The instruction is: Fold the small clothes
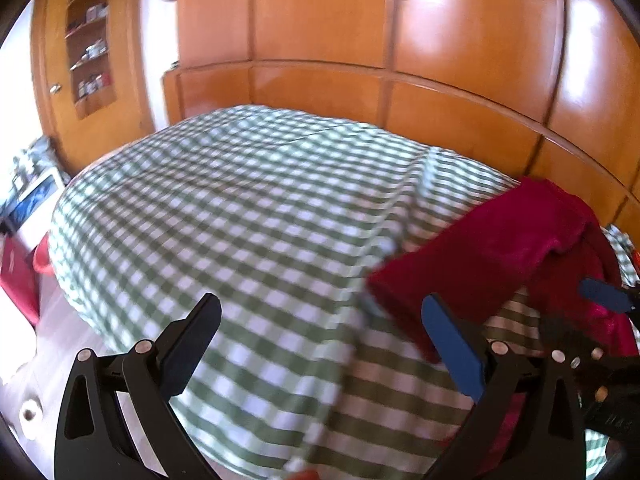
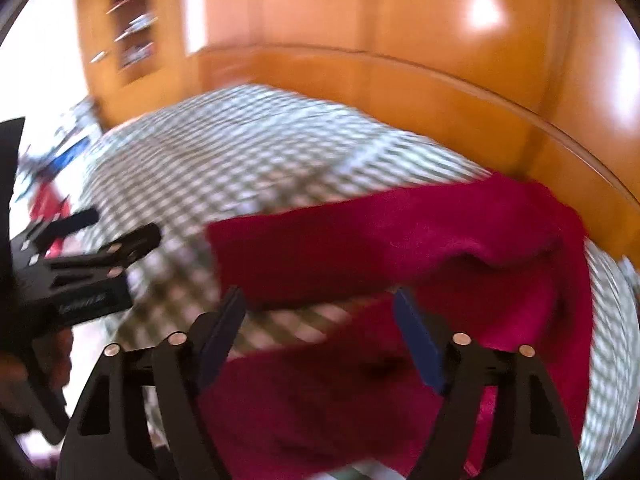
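Lying crosswise on checked bedspread (image 1: 248, 208), crimson garment (image 2: 400, 236); left tongs (image 1: 320, 320) and right tongs (image 2: 318, 312) agape, empty.

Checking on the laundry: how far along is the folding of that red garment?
Partly done: the red garment lies on the checked bedspread with one part turned over. Nothing is held; the left gripper and right gripper are open. Remaining folds are left.
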Demonstrator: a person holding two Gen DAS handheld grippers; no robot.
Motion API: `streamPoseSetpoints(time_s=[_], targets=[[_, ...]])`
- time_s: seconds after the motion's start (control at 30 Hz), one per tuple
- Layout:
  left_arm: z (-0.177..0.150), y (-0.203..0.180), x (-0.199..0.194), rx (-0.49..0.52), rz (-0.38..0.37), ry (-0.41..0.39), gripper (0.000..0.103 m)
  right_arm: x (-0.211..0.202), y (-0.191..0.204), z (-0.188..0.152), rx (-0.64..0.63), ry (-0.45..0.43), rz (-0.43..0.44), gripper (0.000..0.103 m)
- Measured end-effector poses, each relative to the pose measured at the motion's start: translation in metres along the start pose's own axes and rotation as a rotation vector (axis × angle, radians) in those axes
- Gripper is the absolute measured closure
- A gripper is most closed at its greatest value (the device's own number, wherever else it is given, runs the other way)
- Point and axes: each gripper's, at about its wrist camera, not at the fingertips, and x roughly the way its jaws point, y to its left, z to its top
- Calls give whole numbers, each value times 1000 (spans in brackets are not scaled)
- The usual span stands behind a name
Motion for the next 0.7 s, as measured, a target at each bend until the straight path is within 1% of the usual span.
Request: streamPoseSetpoints(time_s=[0.03, 0.13, 0.23, 0.27, 0.3, 0.33, 0.37, 0.4, 0.43, 0.47, 0.53, 0.57, 0.63, 0.67, 0.7], targets=[[0, 8, 1, -14, 8, 6, 3, 11, 12, 5, -46, 20, 32, 29], [-1, 41, 7, -90, 35, 29, 3, 43, 33, 15, -115, 87, 98, 29], [-3, 66, 11, -141, 58, 47, 3, 78, 51, 20, -152, 152, 112, 29], [-4, 73, 11, -151, 61, 49, 3, 91, 55, 21, -160, 177, 109, 35], [-4, 77, 13, -159, 55, 55, 3, 101, 58, 21, -169, 202, 101, 52], [-5, 80, 13, -164, 51, 59, 3, 111, 61, 20, -173, 228, 90, 55], [-5, 82, 14, -168, 49, 64, 3, 113, 61, 20, -167, 226, 93, 68], [-5, 81, 15, -166, 41, 66, 3, 111, 59, 21, -163, 222, 91, 89], [-6, 79, 14, -154, 30, 64, 3, 105, 55, 24, -159, 218, 78, 98], [-6, 76, 13, -140, 26, 60, 3, 101, 52, 26, -152, 207, 67, 98], [-4, 64, 11, -103, -2, 57, 4, 74, 34, 34, -106, 140, 62, 98], [-3, 58, 10, -89, -22, 54, 4, 55, 18, 40, -70, 91, 48, 98], [-1, 41, 8, -43, -63, 42, 4, 14, -22, 50, 9, 0, -7, 98], [-1, 32, 7, -23, -80, 41, 4, -1, -40, 52, 40, -33, -31, 98], [0, 22, 7, -3, -103, 41, 4, -26, -70, 53, 87, -79, -83, 98]])
